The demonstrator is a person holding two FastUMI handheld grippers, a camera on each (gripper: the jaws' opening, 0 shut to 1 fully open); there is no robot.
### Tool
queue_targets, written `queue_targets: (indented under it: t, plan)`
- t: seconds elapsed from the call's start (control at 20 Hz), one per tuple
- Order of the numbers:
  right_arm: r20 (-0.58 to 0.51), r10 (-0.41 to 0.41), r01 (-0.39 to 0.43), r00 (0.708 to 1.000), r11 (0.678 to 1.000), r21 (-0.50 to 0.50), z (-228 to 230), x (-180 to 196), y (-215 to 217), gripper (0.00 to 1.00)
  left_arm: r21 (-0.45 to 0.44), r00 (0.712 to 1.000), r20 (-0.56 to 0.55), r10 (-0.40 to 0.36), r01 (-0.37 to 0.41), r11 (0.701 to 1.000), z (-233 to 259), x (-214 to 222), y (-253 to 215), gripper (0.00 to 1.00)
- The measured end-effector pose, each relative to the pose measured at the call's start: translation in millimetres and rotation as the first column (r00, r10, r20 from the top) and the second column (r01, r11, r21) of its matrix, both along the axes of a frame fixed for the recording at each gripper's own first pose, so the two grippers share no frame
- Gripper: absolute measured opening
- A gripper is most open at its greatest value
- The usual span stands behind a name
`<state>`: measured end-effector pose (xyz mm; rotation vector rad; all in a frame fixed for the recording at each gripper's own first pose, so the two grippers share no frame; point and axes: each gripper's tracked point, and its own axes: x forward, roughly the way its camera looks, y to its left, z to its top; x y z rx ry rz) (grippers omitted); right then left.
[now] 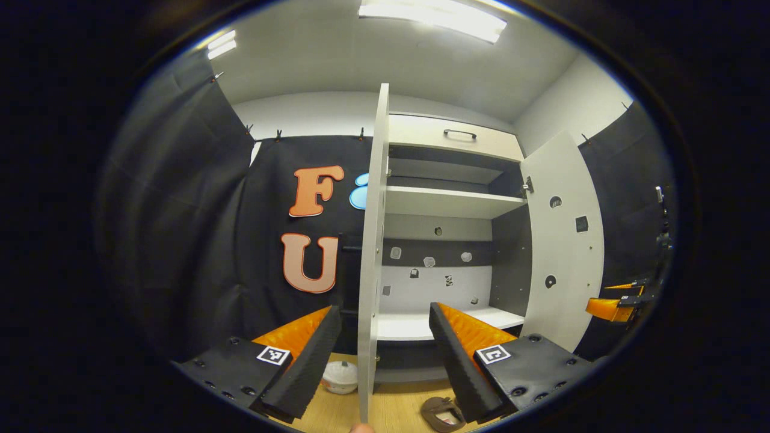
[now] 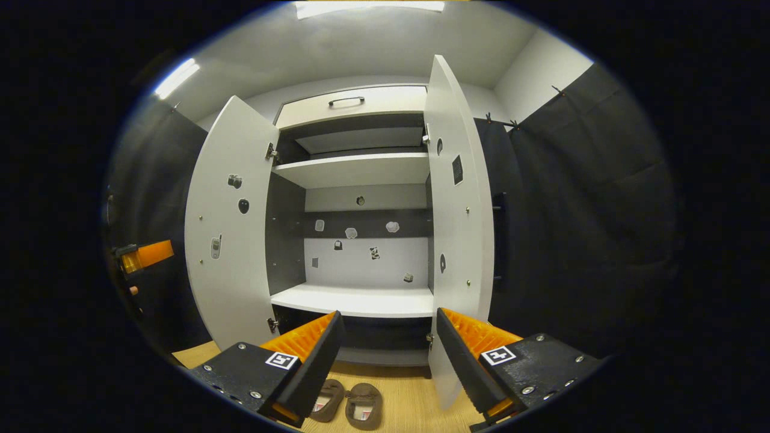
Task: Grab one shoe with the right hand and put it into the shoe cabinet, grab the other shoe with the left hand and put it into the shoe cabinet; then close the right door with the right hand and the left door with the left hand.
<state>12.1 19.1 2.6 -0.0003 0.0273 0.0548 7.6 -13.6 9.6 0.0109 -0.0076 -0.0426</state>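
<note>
While both doors [image 2: 231, 222] of the shoe cabinet [image 2: 355, 174] stand wide to admit them, both shoes [image 2: 349, 404] lie on the floor below; left gripper [image 1: 385, 355] and right gripper [image 2: 385, 355] hover wide open, empty.

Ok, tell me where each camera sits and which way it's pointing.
Left gripper view: rides the left gripper, fingers open, facing the left door edge-on with the cabinet's lower shelf behind; the right gripper shows far right.
Right gripper view: rides the right gripper, fingers open, facing the cabinet between both open doors, two shoes on the floor below.
Shared: cabinet, both doors, a shoe.
</note>
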Motion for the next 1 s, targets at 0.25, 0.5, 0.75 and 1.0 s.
queue_targets:
  t: [0.25, 0.5, 0.75, 1.0]
  plan:
    - [-0.027, 0.005, -0.005, 1.0, 1.0, -0.009, -22.4, 5.6, 7.4, 0.94, -0.01, 1.0, -0.009, -0.016, 0.016, 1.0, -3.9, -0.1, -2.9, 0.96]
    - [-0.116, 0.006, -0.009, 0.993, 1.0, -0.03, -89.0, 13.5, 15.7, 0.95, -0.026, 1.0, -0.007, -0.016, 0.016, 1.0, -6.5, -1.0, 0.7, 0.96]
    - [-0.256, 0.013, -0.022, 0.967, 0.999, -0.032, -192.7, 25.8, 27.4, 0.95, -0.029, 1.0, -0.021, -0.006, 0.005, 1.0, -14.6, -2.4, 6.9, 0.96]
    - [-0.383, 0.008, -0.026, 0.924, 0.999, -0.041, -283.4, 34.9, 31.7, 0.95, -0.023, 1.0, -0.02, -0.001, 0.001, 1.0, -19.5, -3.5, 11.6, 0.96]
